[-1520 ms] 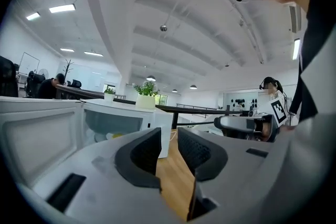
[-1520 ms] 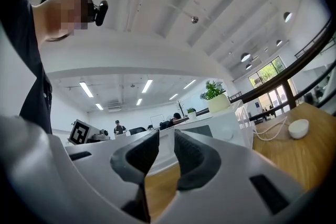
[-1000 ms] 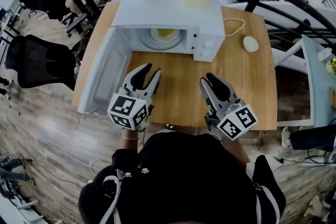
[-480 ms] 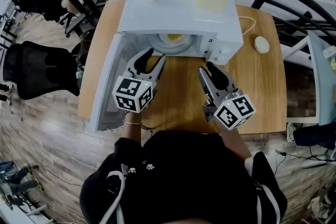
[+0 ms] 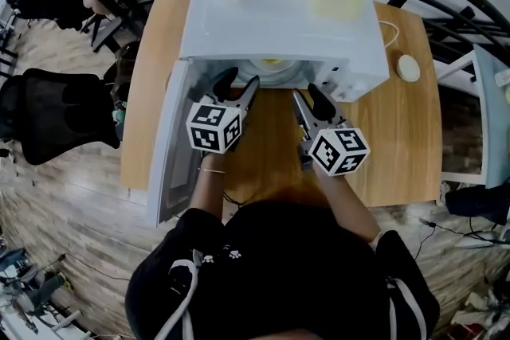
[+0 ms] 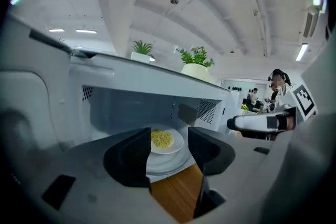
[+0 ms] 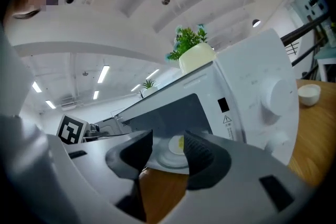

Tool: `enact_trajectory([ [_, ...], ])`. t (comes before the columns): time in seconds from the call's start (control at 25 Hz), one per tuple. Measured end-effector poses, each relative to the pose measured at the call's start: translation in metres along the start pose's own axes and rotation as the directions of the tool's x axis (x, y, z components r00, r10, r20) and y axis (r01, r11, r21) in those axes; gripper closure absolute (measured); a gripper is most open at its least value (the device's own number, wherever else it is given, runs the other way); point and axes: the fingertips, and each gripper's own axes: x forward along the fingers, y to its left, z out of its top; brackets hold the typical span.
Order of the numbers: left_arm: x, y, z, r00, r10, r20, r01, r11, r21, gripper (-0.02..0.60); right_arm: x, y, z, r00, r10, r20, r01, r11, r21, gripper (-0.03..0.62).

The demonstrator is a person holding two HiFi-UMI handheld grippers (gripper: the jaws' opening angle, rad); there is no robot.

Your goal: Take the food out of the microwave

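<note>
The food is a small yellow heap on a white plate. The plate sits on the glass turntable inside the microwave, whose door hangs open at the microwave's left.

The plate looks stiff, smooth and breakable, probably light, and possibly hot. The loose heap would likely slide if the plate tips, so it should come out level. The best hold seems to be the raised rim, 1 gripper on each side, with care to pinch the plate and not the turntable under it.

The left gripper is at the microwave's mouth. Its jaws have just been opening and stand wide apart with nothing clamped; the plate shows in the gap but farther in. The right gripper, just right of it before the opening, also has its fingers apart on nothing.

The head view shows only a yellow sliver under the microwave's top. The left gripper view looks straight in and shows plate, heap and turntable whole. The right gripper view alone shows the microwave's 2 knobs and a small white bowl to the microwave's right.
</note>
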Motion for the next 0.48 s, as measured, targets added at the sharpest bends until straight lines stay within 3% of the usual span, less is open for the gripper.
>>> enact_trajectory([
  [0.48,0.045,0.038,-0.037,0.997,0.029,-0.077,-0.037,0.993,-0.114,0.351,0.061,-0.028,-0.032,0.989,-0.104,-0.102,0.109,0.993,0.051,0.384],
])
